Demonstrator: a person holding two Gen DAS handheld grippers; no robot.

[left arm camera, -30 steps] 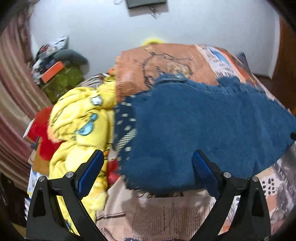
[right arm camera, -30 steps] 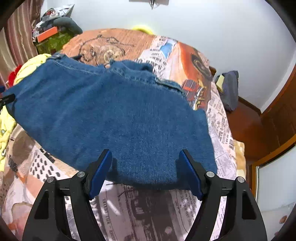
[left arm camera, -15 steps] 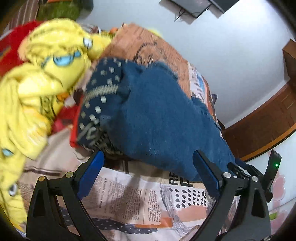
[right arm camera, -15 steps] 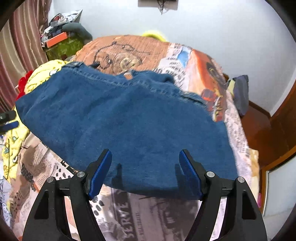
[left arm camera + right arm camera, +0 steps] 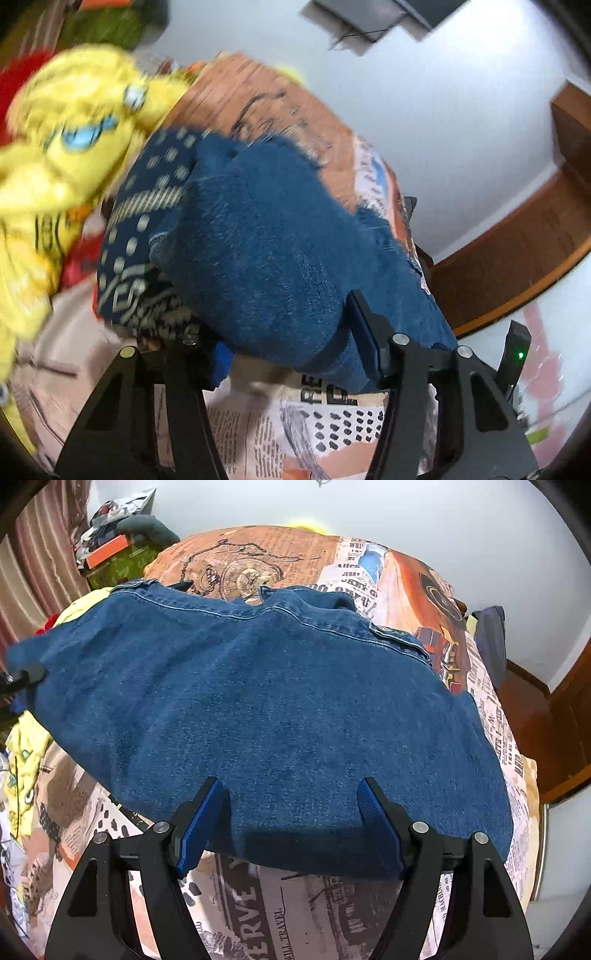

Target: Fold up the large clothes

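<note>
Left wrist view: the left gripper (image 5: 284,350) has its jaws narrowed around a bunched corner of the dark blue denim garment (image 5: 266,251), which fills the gap between them; whether the pads actually pinch it I cannot tell through the blur. The denim lies on the newspaper-print bedspread (image 5: 266,435), partly over a navy patterned cloth (image 5: 133,236), with a yellow cartoon-print garment (image 5: 55,155) beside it towards the bed's left edge.

Right wrist view: the right gripper (image 5: 291,823) stands with jaws wide, holding nothing, at the denim's near hem, which runs across the bedspread's middle. The other gripper shows at the garment's left end.

By my judgement a fold is being set up: the right jaws must next take hold of the near hem, then both ends lift together.

No containers hold anything here.
</note>
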